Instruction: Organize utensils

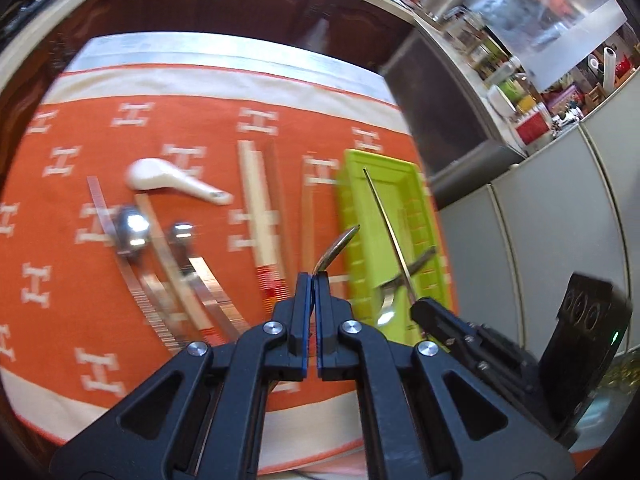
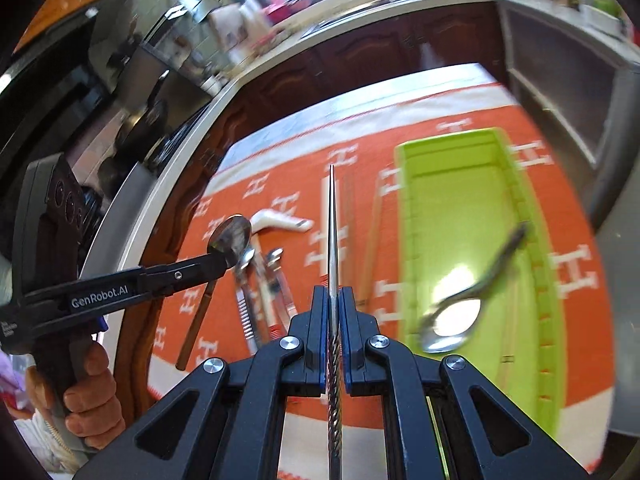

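Note:
My left gripper (image 1: 314, 280) is shut on a metal spoon (image 1: 336, 248), whose bowl sticks out edge-on above the fingertips. In the right wrist view that spoon (image 2: 230, 236) hangs from the left gripper (image 2: 224, 258), handle slanting down. My right gripper (image 2: 332, 292) is shut on a thin metal chopstick (image 2: 332, 220) with a twisted grip, tip pointing away. The same chopstick (image 1: 384, 220) rises from the right gripper (image 1: 418, 304) over the green tray (image 1: 400, 168). One metal spoon (image 2: 452, 320) lies in the tray (image 2: 440, 148). Both grippers hover above the cloth.
An orange cloth (image 1: 80, 280) with white H marks covers the table. On it lie a white ceramic spoon (image 1: 160, 180), two metal spoons (image 1: 132, 232), pale chopsticks (image 1: 256, 200) and a wooden chopstick (image 1: 308, 208). Dark cabinets stand behind. A hand (image 2: 88, 392) grips the left gripper's handle.

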`<state>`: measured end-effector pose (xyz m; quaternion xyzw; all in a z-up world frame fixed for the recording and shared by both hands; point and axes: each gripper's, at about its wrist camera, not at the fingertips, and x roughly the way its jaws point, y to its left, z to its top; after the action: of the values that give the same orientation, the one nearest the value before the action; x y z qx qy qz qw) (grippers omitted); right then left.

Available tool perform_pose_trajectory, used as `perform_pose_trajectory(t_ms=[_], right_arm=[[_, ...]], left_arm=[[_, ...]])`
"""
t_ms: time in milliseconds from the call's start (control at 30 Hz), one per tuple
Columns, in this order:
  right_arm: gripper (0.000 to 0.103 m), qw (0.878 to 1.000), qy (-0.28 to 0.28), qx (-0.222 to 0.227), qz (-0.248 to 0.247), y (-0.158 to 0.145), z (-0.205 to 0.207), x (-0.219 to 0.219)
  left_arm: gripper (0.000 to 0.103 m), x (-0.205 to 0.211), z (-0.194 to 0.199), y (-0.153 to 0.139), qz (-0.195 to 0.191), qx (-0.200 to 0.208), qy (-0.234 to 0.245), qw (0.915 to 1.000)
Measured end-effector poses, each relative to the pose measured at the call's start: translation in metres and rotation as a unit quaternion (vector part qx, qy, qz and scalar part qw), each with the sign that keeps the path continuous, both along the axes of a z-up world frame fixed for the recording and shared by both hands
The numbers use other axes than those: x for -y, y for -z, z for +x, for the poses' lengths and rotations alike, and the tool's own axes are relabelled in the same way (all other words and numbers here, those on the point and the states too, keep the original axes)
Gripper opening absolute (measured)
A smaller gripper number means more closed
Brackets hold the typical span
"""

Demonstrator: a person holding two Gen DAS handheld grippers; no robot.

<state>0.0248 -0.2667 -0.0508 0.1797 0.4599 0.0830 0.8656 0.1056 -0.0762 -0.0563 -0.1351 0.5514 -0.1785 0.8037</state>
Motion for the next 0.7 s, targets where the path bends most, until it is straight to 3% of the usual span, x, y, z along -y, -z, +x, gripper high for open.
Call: perform_pose_trajectory(t_ms=[267,600,700], right_arm=[[0.005,0.997,0.080,-0.007,-0.011,-0.004,-0.006,0.070],[0.006,0.994,0.101,-0.037,-0.009,0.025,0.008,0.097],[0.018,0.993,0.107,-0.041,-0.007,0.035,0.011,0.099]], left_arm=[[0.000,0.085,0.026,0.016,-0.024,-0.064,0.004,0.9977],[0.000,0.109,0.047,0.062,-0.051,-0.117,-0.051,0.9905],[0.000,0.108,0.048,0.067,-0.046,-0.113,-0.049,0.9913]])
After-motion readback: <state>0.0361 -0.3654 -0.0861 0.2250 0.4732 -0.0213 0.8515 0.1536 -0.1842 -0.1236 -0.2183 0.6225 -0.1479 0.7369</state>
